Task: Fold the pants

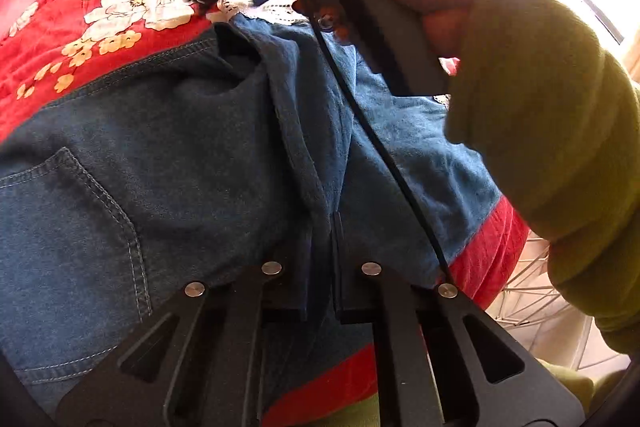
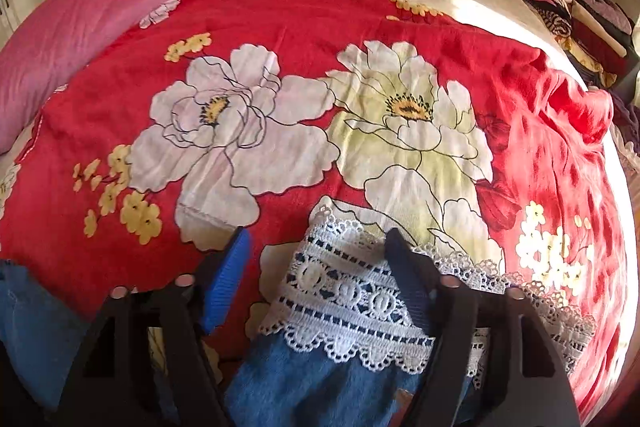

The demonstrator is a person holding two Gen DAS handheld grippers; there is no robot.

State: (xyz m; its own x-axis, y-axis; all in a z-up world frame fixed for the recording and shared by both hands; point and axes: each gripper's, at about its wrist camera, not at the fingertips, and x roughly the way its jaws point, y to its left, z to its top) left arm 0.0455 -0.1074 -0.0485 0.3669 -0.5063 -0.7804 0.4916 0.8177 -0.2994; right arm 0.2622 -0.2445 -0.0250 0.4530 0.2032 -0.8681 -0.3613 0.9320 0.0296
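Left gripper [image 1: 322, 259]: jaws pinched tight on a ridge of the blue denim pants [image 1: 160, 155], near the seat by the back pocket [image 1: 68, 239]. Right gripper [image 2: 316, 259]: jaws spread wide, holding nothing, straddling the white lace-trimmed leg hem [image 2: 352, 291]; one pad rests on the lace. Pants lie on the red floral bedspread [image 2: 300, 23], toward its near edge, legs apparently laid together lengthwise. Judgement: first fold likely done; hem-to-waist fold and flattening still left.
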